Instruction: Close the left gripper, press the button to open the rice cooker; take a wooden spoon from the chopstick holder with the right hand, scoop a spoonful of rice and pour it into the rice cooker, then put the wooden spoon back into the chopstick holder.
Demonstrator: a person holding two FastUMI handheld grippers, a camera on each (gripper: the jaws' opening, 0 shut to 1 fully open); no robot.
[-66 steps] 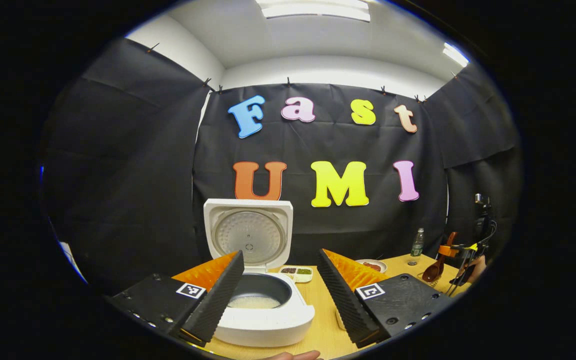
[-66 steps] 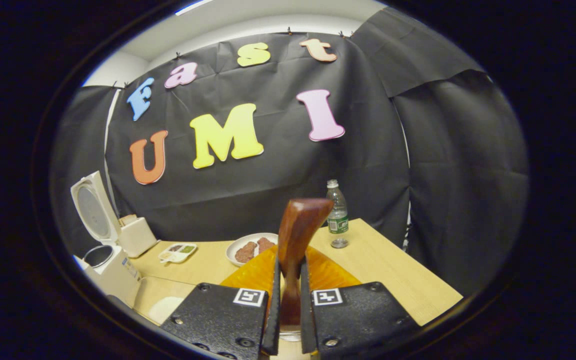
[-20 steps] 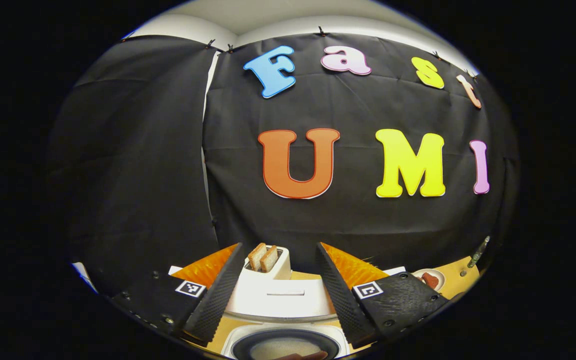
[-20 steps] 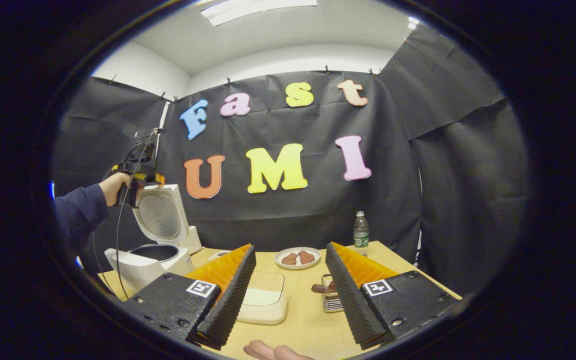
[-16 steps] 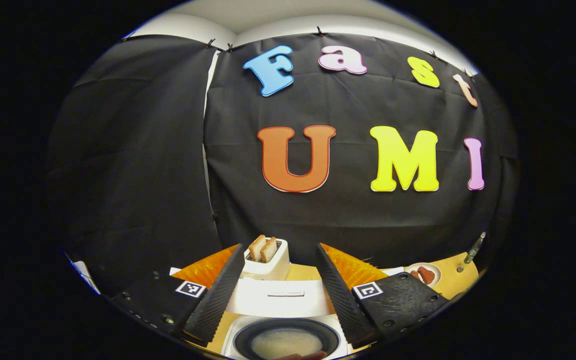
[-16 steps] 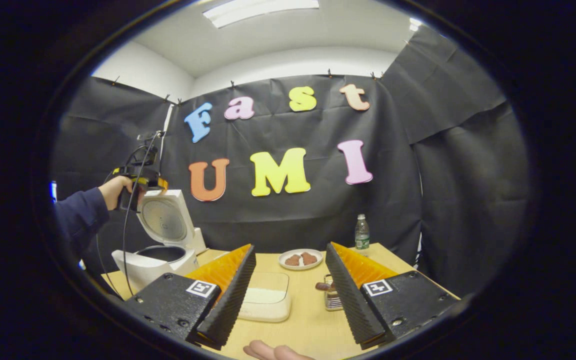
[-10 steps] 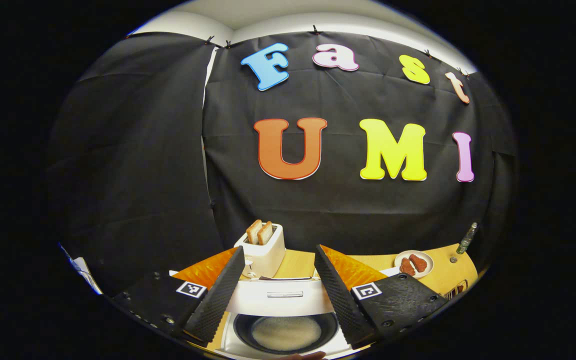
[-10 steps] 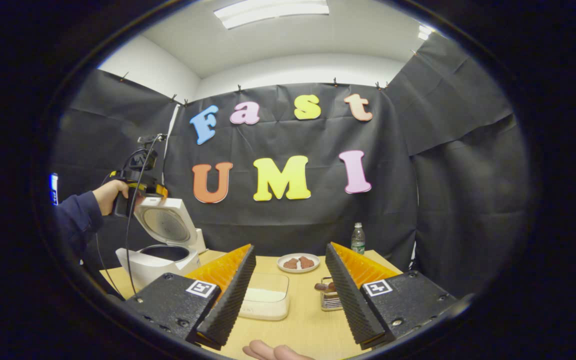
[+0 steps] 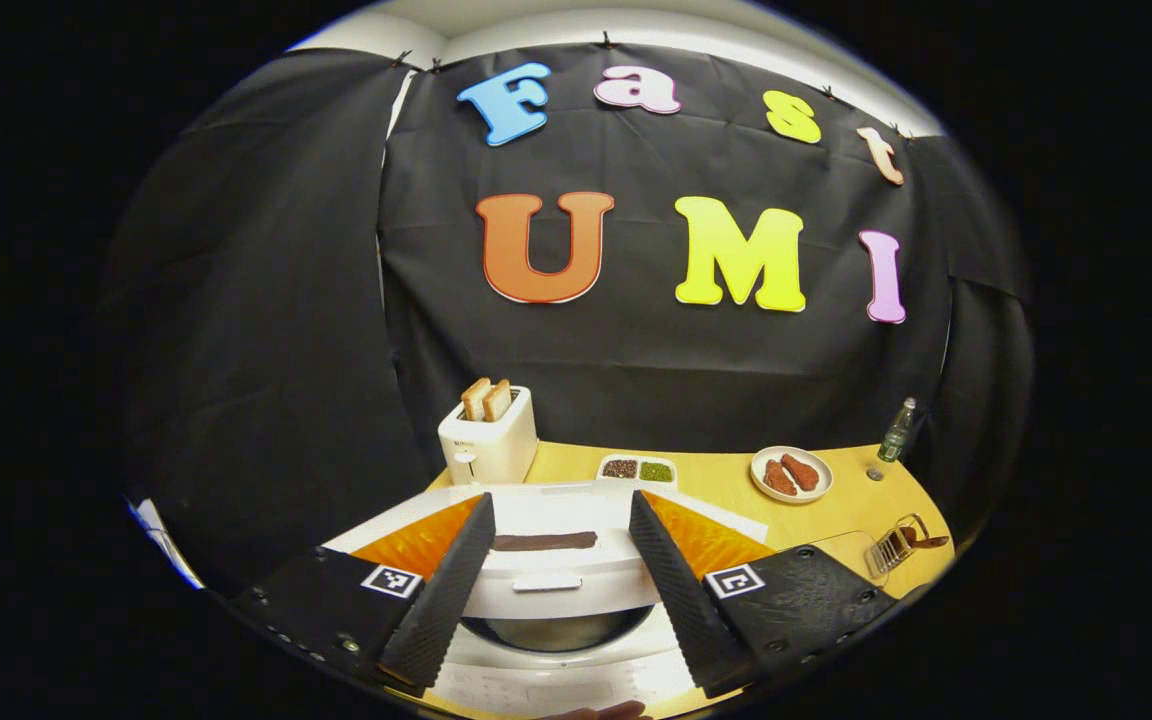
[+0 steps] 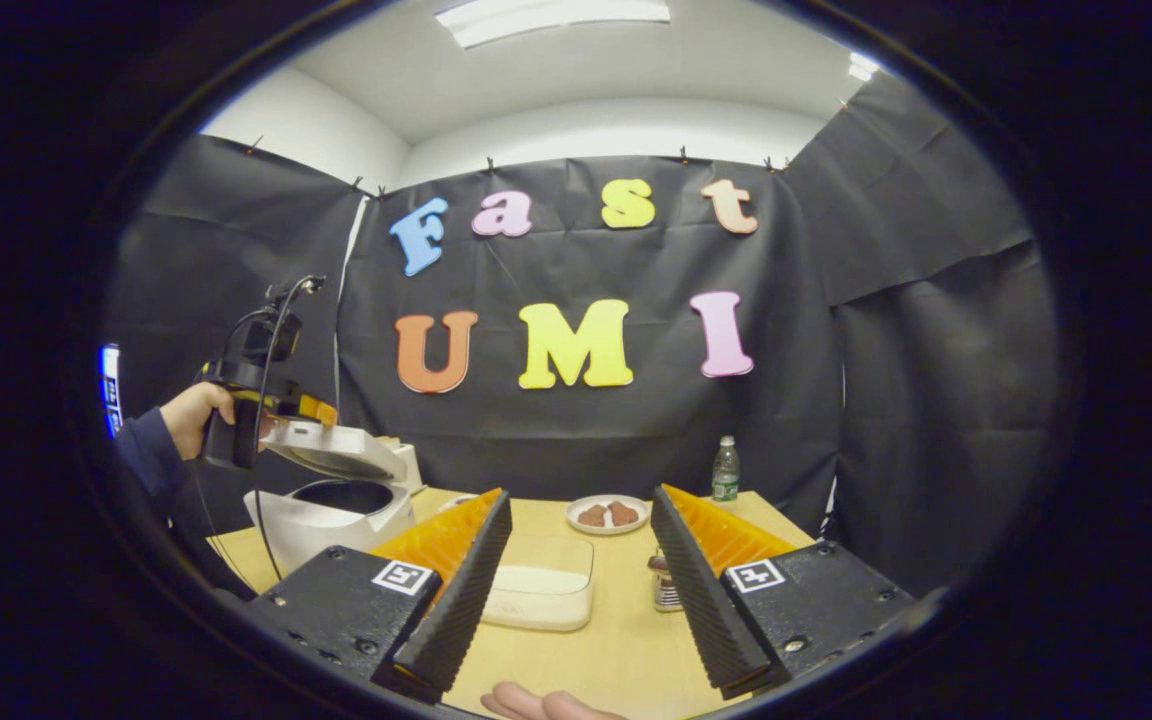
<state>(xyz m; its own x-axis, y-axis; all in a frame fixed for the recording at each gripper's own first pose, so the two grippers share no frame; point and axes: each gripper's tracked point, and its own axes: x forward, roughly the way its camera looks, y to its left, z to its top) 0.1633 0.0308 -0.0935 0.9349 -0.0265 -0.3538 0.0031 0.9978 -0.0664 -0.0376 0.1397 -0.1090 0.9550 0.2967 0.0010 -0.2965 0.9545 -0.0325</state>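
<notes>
White and boxy, the plastic rice cooker [image 10: 336, 510] is sitting at the wooden table's [image 10: 616, 640] left end, its lid [image 9: 546, 545] hanging partly lowered under the left gripper [image 9: 558, 505], whose jaws are standing apart. The right gripper [image 10: 581, 500] is hovering wide open, empty, over the clear rice tub [image 10: 541, 590], beside the metal chopstick holder [image 10: 666, 590].

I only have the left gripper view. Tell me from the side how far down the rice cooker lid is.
Observer: In the right gripper view the rice cooker lid slopes down from its raised front edge to the hinge at the back. An open gap shows above the pot.
Operator: Now report the right gripper.
Observer: The right gripper is open and holds nothing. It is above the table.
</notes>
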